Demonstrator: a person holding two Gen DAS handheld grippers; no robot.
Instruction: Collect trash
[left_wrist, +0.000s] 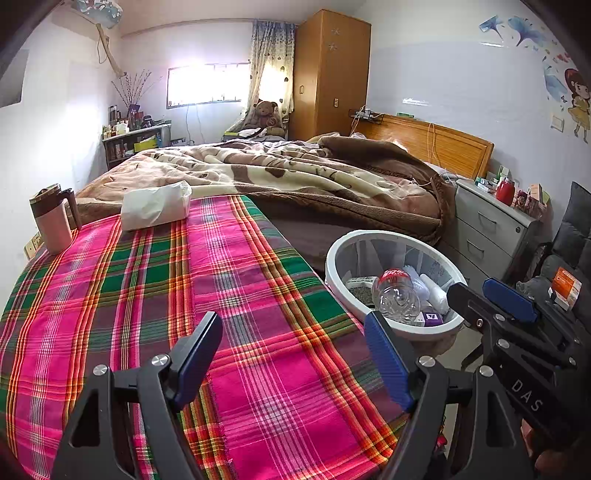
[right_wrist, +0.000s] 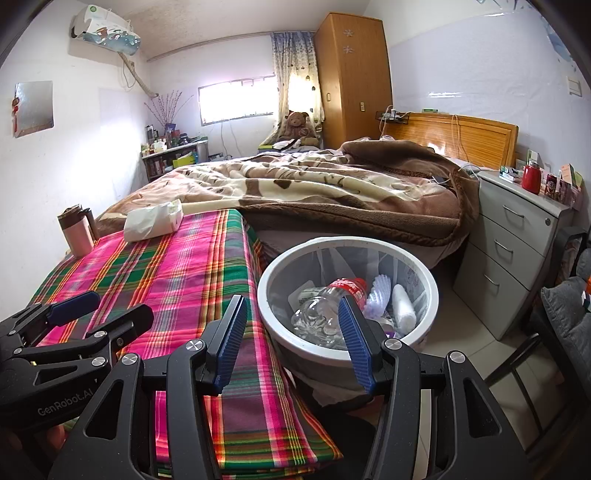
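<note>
A white-rimmed trash bin (left_wrist: 402, 330) (right_wrist: 351, 242) stands on the floor beside the table. It holds a clear plastic bottle with a red label (left_wrist: 395, 295) (right_wrist: 325, 314), white wrappers and a small purple box (left_wrist: 432, 318). My left gripper (left_wrist: 295, 347) (right_wrist: 99, 314) hangs open over the plaid tablecloth (left_wrist: 221, 277) (right_wrist: 166, 266), with nothing between its pads. My right gripper (right_wrist: 293, 332) (left_wrist: 487, 299) is open and empty, just before the bin's near rim. A white tissue pack (left_wrist: 155, 205) (right_wrist: 153, 219) lies at the table's far end.
A pink lidded mug (left_wrist: 53, 218) (right_wrist: 77, 230) stands at the table's far left corner. Behind the table is a bed with a brown blanket (left_wrist: 295, 173). A grey drawer unit (right_wrist: 517, 251) and a cushioned chair (left_wrist: 569, 251) stand to the right of the bin.
</note>
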